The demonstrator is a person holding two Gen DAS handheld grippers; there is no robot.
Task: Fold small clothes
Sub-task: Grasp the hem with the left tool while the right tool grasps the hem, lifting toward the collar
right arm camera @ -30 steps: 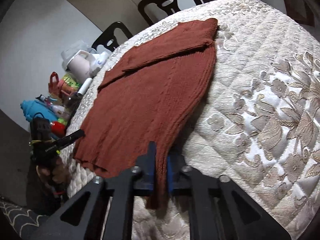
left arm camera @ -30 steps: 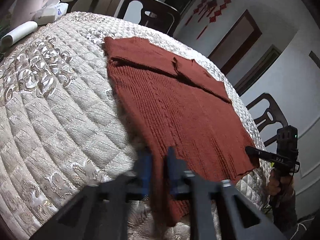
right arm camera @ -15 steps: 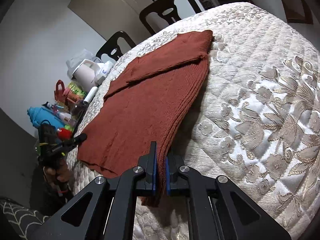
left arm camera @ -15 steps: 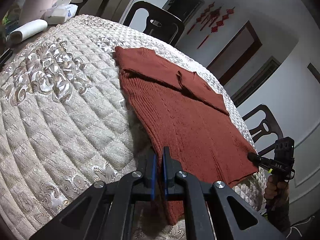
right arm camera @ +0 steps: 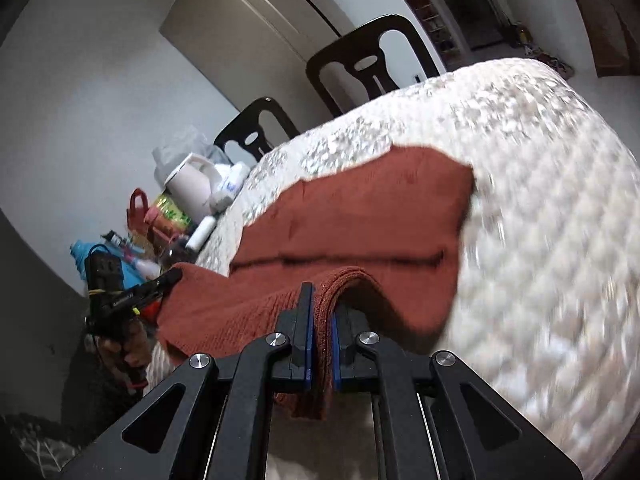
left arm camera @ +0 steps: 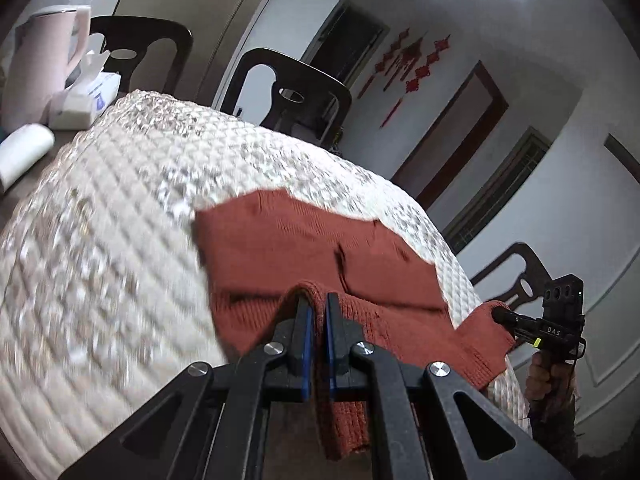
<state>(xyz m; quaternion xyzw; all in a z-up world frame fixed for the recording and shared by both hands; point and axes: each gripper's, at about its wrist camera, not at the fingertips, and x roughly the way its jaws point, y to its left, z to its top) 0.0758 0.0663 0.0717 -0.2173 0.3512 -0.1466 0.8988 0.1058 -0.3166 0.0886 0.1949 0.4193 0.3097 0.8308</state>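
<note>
A rust-red knitted sweater (left arm camera: 312,240) lies on the quilted cream table cover (left arm camera: 100,240), its sleeves folded across the far part. My left gripper (left arm camera: 316,300) is shut on one corner of the near hem, and the knit hangs down between its blue pads. My right gripper (right arm camera: 322,296) is shut on the other hem corner of the sweater (right arm camera: 380,208) in the same way. The hem is raised and arches over the flat far half. Each view shows the other gripper: the right one (left arm camera: 500,314) and the left one (right arm camera: 174,276), each held by a hand.
Dark chairs (left arm camera: 288,92) stand behind the table, and another chair (left arm camera: 520,272) stands at its right side. A pale kettle (left arm camera: 40,68), a tissue pack (left arm camera: 92,92) and a white roll (left arm camera: 24,152) sit at the table's far left, beside bottles and bags (right arm camera: 160,216).
Both grippers have risen and moved toward the sweater's far edge, carrying the hem. The near half has come off the table and now bends over the far half.
</note>
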